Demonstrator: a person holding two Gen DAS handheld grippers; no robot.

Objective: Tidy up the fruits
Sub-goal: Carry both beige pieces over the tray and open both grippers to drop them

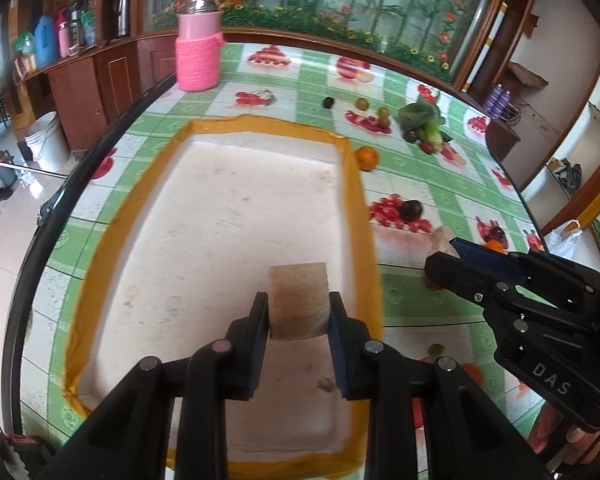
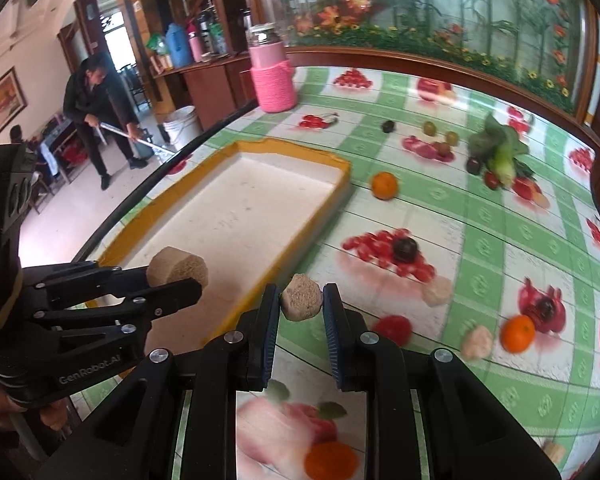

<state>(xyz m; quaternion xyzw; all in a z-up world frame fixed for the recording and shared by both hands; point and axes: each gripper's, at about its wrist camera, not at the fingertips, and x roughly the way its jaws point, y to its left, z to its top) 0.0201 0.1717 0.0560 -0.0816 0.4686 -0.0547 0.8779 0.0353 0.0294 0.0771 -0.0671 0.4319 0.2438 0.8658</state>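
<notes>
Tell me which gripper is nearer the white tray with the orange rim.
Left. The left gripper, shut on a tan chunk, is over the tray. The right gripper is just outside its orange rim, over the tablecloth.

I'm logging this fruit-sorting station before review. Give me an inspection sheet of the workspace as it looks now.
Surface: table under a green checked, fruit-print cloth.
Job's things: yellow-rimmed tray, white inside, no fruit seen in it; oranges, dark plum, small green fruits on the cloth.
Clutter: leafy greens, pink jar.
Grippers: left gripper shut on a tan block over the tray; right gripper shut on a tan chunk beside the tray.
Cables: nothing seen.
Surroundings: person mopping, white bucket.
</notes>
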